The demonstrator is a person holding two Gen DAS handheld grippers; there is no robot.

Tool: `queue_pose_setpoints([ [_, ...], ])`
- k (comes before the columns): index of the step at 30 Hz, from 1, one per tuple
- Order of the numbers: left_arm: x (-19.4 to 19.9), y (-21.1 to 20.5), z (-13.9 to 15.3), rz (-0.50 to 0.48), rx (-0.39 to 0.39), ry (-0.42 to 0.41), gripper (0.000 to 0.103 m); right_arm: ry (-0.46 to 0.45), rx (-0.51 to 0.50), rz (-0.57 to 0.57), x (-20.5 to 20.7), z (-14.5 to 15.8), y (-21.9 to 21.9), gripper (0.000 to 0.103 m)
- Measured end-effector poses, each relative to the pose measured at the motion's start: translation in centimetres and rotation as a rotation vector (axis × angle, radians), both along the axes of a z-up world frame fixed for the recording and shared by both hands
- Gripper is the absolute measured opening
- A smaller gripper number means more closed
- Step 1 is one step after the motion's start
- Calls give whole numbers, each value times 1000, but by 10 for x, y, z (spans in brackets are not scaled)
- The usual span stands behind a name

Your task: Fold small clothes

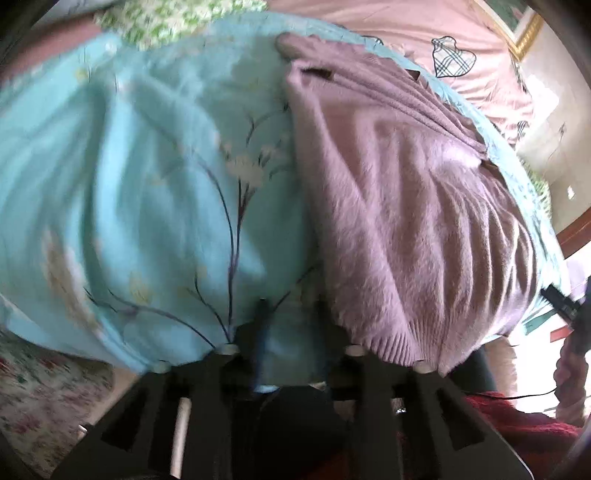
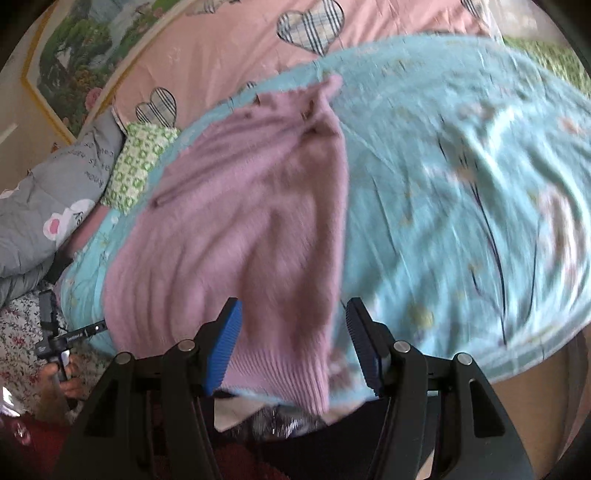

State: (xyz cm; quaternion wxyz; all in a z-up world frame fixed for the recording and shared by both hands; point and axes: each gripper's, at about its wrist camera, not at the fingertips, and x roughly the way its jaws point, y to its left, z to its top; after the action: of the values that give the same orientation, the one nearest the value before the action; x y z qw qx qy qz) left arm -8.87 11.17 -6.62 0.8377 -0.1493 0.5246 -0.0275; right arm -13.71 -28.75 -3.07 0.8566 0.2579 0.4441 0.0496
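Here, right tool point(image 2: 293, 343) agape over pink sweater point(image 2: 240, 229), blue sheet point(image 2: 461, 184)

A fuzzy mauve knitted sweater point(image 2: 236, 221) lies spread and wrinkled on a light-blue floral sheet point(image 2: 461, 192), ribbed hem nearest the camera.

Open blue sheet point(image 2: 461, 177) right of sweater point(image 2: 236, 221); pillows point(image 2: 140, 162) left.

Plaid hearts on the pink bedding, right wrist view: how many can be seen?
3. One full heart at top centre, one lower left beside the green patterned cloth, and a partial one at the top edge. The blue floral sheet may hide more.
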Motion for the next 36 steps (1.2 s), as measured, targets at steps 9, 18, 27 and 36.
queue_pose_setpoints([
  [9,-9,-21,0,-97,-152,-38,58,38,80,56,-16,-27,-2,60],
  [18,-14,-21,21,-110,-258,-94,72,8,112,106,-10,-34,12,61],
  [27,25,-63,17,-144,-240,-5,79,-30,123,162,-2,-33,26,61],
  [36,35,-66,6,-112,-171,70,80,-45,122,197,11,-35,47,60],
])
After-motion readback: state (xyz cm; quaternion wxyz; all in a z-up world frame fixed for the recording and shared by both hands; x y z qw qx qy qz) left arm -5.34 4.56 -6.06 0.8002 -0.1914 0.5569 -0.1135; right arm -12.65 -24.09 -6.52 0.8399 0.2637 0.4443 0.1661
